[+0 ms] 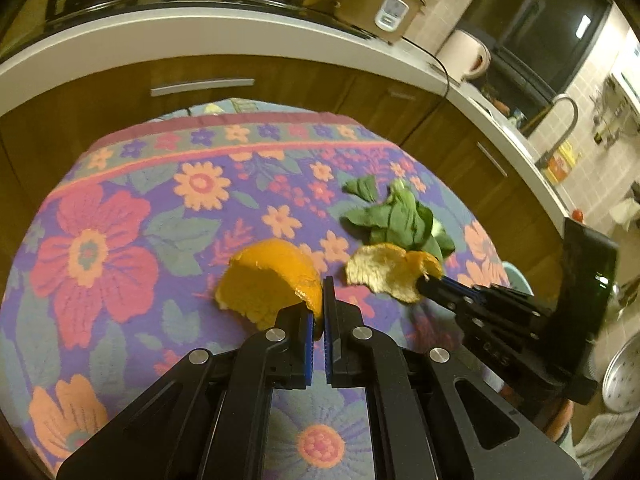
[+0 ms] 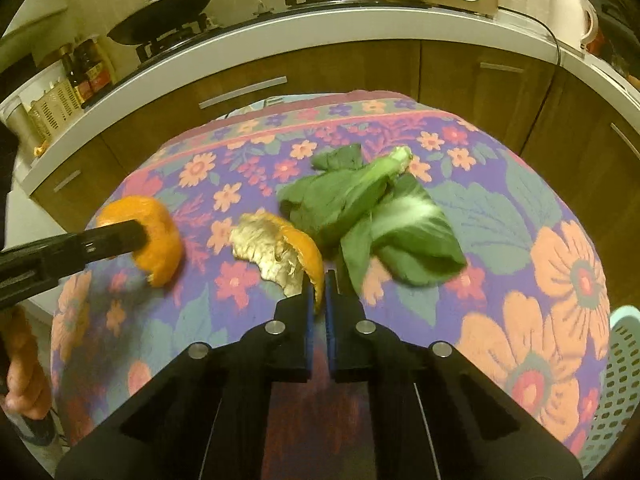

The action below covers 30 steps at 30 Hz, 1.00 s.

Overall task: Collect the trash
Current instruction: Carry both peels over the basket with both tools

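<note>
**Inspector 1:** Fingers first. We note the left gripper (image 1: 318,307) has its blue pads (image 1: 308,330) pinched narrow on the rim of the smooth orange peel (image 1: 269,280). The right gripper (image 2: 319,285) is likewise clamped, on the edge of the curled orange peel (image 2: 280,254).

**Inspector 2:** We agree. Orientation of each piece?

**Inspector 1:** The smooth peel is a cupped dome, bright skin outward, and its long axis runs away from the fingers toward the left across the floral tablecloth (image 1: 120,208). In the right wrist view it appears at the far left (image 2: 154,236), hanging from the left fingers. We cannot tell whether it touches the cloth.

**Inspector 2:** And the curled piece?

**Inspector 1:** It lies with its pale, fibrous pith facing up and a thin orange edge along the right side. Its long axis stretches left and away from the right fingers.

**Inspector 2:** We record the wilted greens (image 2: 372,220) just beyond it, dark leaves with a pale stalk end pointing to the far table edge.

**Inspector 1:** We also record a perforated pale-green basket (image 2: 616,380) beside the table at right.
</note>
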Tool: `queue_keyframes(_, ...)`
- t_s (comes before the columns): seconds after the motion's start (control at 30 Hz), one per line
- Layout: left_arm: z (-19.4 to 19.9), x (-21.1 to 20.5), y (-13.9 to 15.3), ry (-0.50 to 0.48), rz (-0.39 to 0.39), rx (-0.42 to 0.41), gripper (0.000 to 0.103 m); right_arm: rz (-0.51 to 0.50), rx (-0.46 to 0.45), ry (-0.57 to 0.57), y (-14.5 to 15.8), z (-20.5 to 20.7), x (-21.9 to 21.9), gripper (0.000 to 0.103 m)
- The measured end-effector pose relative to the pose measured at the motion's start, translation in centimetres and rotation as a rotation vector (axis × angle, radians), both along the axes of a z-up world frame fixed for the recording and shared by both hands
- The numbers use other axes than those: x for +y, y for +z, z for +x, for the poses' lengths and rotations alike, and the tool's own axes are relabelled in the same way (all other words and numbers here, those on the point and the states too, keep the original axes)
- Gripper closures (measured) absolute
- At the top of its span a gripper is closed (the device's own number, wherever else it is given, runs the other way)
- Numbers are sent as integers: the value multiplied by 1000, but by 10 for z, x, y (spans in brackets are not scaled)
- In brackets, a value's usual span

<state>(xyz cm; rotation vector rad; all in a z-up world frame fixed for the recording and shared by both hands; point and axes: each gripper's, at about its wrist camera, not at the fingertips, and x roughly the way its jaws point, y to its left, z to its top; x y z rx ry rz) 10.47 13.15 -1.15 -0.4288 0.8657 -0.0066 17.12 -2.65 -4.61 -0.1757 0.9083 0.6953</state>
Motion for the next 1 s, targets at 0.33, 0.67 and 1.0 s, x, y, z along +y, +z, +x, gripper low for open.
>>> queue_keyframes(0.33, -14, -23, -4, -91, -2, -32, 101, 19, 3, -108, 1, -41, -65, 100)
queue_keyframes(0.67, -19, -56, 1, -183, 6, -64, 101, -20, -42, -56, -10, -69, -90, 92)
queue_keyframes(1.0, -16, -62, -3, -197, -23, -54, 101, 36, 12, -37, -12, -46, -82, 48)
